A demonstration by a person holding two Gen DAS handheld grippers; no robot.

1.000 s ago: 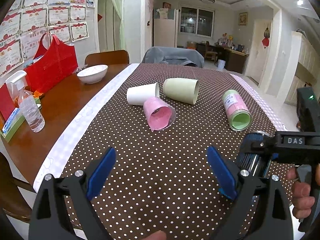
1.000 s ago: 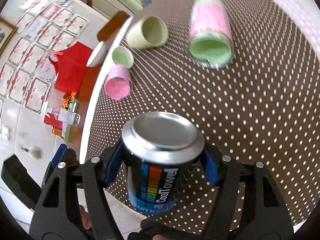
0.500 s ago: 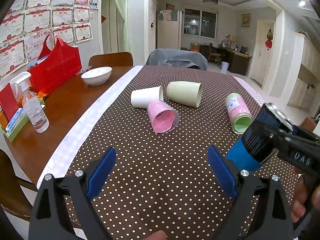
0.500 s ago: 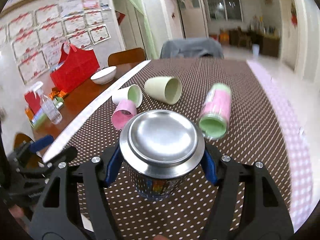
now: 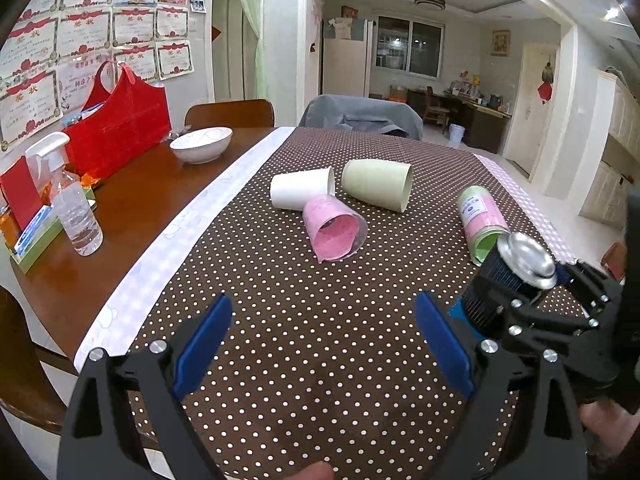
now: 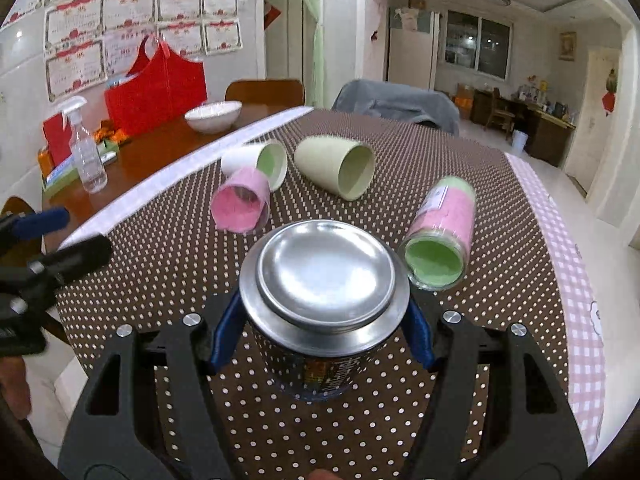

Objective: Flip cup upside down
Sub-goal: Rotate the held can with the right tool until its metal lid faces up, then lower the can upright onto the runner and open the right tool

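Note:
My right gripper (image 6: 322, 336) is shut on a dark metal cup (image 6: 324, 300) with a colourful label, its steel base up and tilted toward the camera, just above the dotted tablecloth (image 6: 460, 360). The same cup (image 5: 508, 280) and the right gripper (image 5: 560, 292) show at the right of the left wrist view. My left gripper (image 5: 322, 344) is open and empty above the near part of the cloth. Lying on their sides farther back are a pink cup (image 5: 334, 226), a white cup (image 5: 302, 188), a pale green cup (image 5: 378, 184) and a pink-and-green cup (image 5: 480, 216).
On the bare wooden table (image 5: 132, 200) to the left stand a white bowl (image 5: 200, 144), a red bag (image 5: 116, 128) and a spray bottle (image 5: 74, 200). Chairs (image 5: 360, 116) stand at the far edge.
The right gripper has turned the metal cup from lying tilted to nearly base-up and lowered it toward the cloth. The left gripper has stayed open and nearly still.

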